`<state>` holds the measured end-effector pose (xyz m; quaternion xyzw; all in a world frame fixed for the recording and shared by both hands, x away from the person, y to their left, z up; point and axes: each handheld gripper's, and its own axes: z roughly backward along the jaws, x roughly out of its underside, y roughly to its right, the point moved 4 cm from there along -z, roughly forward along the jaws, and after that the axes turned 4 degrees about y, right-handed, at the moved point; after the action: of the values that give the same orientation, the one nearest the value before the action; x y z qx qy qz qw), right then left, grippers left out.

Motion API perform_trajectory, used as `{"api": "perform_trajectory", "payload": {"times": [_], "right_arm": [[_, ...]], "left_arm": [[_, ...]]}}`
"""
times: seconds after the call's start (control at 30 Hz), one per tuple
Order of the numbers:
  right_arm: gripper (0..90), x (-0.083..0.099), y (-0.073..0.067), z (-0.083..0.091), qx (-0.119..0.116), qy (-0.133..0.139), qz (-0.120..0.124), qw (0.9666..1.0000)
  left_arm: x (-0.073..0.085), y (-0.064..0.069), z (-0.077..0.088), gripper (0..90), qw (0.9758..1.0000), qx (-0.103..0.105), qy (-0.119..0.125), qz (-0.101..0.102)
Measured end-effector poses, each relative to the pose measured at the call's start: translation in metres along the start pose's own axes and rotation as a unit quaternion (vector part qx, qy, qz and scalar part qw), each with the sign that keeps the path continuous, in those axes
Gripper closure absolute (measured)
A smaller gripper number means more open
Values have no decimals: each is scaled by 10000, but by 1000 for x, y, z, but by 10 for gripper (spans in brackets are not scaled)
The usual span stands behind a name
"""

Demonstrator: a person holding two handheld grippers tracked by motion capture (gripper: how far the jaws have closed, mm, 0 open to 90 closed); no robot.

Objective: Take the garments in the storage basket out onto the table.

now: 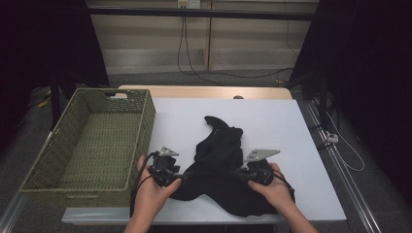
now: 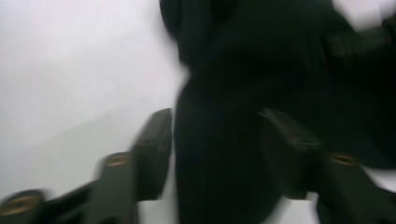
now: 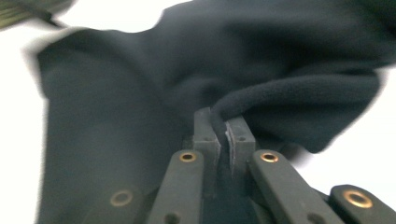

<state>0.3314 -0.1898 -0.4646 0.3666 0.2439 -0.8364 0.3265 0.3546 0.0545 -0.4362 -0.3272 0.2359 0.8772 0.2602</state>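
Observation:
A black garment (image 1: 218,145) lies crumpled on the white table top (image 1: 277,121), near the front edge. My left gripper (image 1: 182,177) reaches its left side. In the left gripper view the garment (image 2: 243,70) runs between the jaws of my left gripper (image 2: 219,140), which stand apart and blurred, not pressing on it. My right gripper (image 1: 240,172) is at the garment's right side. The right gripper view has my right gripper (image 3: 223,123) shut on a rolled fold of the garment (image 3: 140,93).
An olive woven basket (image 1: 145,116) with nothing in it stands at the table's left edge, close to my left hand. Bare white table stretches behind and to the right of the garment. Cables hang at the far wall.

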Motion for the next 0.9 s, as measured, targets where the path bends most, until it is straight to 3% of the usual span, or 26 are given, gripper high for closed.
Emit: {"api": "perform_trajectory", "payload": {"times": [0.07, 0.13, 0.17, 0.2, 0.27, 0.33, 0.4, 0.47, 0.57, 0.63, 0.7, 0.77, 0.8, 0.83, 0.9], "right_arm": [[724, 2, -11, -3, -76, -102, 186, 9997], [601, -4, -14, 2, -188, -30, 101, 9998], [554, -7, -10, 5, -76, 45, 123, 9999], [508, -11, -4, 9, 170, 137, 143, 9997], [496, -16, 14, 15, 440, 363, -127, 9983], [479, -19, 37, 18, 807, 465, -569, 9940], [467, -18, 54, 14, 1104, 454, -707, 9903], [459, -17, 66, 5, 1212, 451, -1007, 9865], [483, -17, 67, -13, 999, 371, -1186, 9872], [615, -16, 60, -21, 910, 271, -1096, 9894], [710, -18, 54, -20, 882, 279, -1051, 9901], [815, -20, 53, -17, 816, 374, -990, 9910], [833, -20, 53, -14, 813, 417, -940, 9914], [900, -21, 52, -11, 794, 469, -945, 9912], [900, -24, 46, -3, 568, 616, -1008, 9914]], "left_arm": [[-8, -4, -13, 359, 9998, 64, 167, 52], [-13, -11, -26, 330, 9998, -11, 178, 43], [-16, -14, -32, 328, 9997, -33, 224, 52], [-18, -18, -38, 330, 9997, -23, 219, 55], [-23, -25, -45, 335, 9997, -102, 220, 55], [-27, -30, -50, 346, 9995, -89, 271, 100], [-32, -34, -55, 355, 9992, -214, 304, 128], [-35, -37, -62, 387, 9993, -180, 298, 160], [-39, -34, -73, 418, 9995, -134, 215, 164], [-39, -31, -79, 442, 9998, -148, 84, 130], [-38, -28, -85, 534, 9998, -19, -23, 199], [-38, -24, -90, 743, 9997, 50, -109, 211], [-42, -24, -88, 804, 9997, 33, -147, 178], [-45, -24, -88, 855, 9997, -75, -178, 119], [-57, -29, -84, 865, 9997, -202, -73, 66]]}}
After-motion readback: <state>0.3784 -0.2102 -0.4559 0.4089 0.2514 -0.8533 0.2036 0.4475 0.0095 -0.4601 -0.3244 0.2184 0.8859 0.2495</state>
